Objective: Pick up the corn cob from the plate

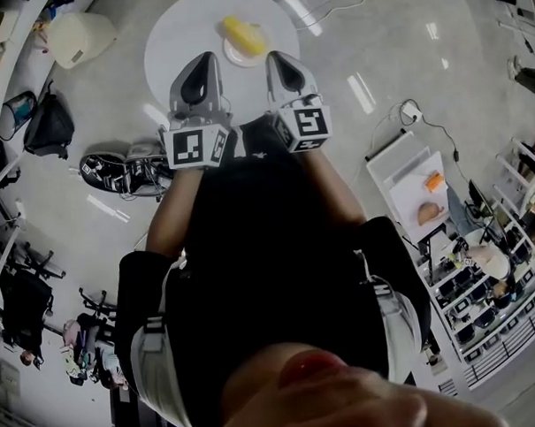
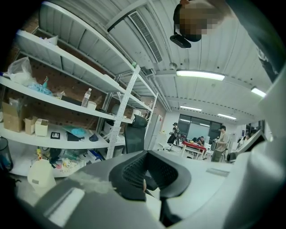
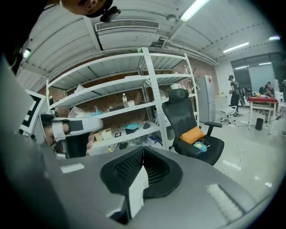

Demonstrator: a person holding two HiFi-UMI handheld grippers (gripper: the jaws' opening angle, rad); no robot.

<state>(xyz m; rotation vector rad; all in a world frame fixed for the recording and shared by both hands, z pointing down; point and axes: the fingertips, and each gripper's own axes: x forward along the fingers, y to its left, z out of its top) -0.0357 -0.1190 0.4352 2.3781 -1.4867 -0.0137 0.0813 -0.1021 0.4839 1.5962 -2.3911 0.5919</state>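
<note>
Since your left fingers (image 1: 200,78) and right fingers (image 1: 284,75) are both closed and empty, near the cob (image 1: 243,34) on its plate (image 1: 231,54) at upper centre, pushing on could knock the cob across the bench (image 1: 180,35) unless one pair opens first

The corn cob (image 1: 244,34) is laid on the plate (image 1: 239,56), which is set toward the right side of the round table (image 1: 176,35). The left gripper (image 1: 206,60) and right gripper (image 1: 275,59) are held side by side over the table's near edge, and the plate is found between their tips.
</note>
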